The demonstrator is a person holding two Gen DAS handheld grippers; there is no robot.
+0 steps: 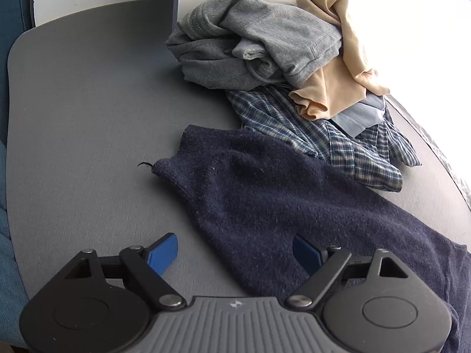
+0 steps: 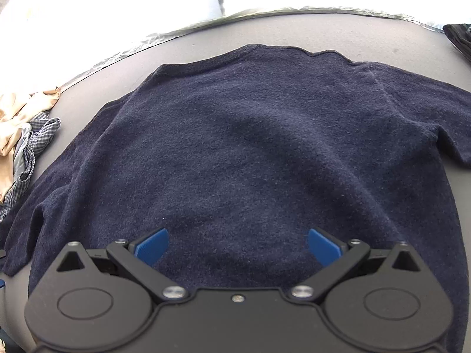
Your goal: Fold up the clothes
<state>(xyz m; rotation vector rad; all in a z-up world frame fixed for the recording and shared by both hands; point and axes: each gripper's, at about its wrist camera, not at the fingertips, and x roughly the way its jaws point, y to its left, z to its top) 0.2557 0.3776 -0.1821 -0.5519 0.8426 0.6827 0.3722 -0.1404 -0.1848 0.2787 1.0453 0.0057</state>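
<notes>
one navy sweater (image 2: 250,147), four heaped garments (image 1: 282,67)

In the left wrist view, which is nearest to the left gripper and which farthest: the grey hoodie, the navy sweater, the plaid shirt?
From the left gripper:
1. Navy sweater, just ahead, under the right finger.
2. Plaid shirt, behind the sweater, to the right.
3. Grey hoodie, at the far edge, on top of the pile.

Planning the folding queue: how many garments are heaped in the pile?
4 visible: gray sweatshirt on top, tan garment beside it, light-blue piece and plaid shirt underneath. More may be hidden.
</notes>
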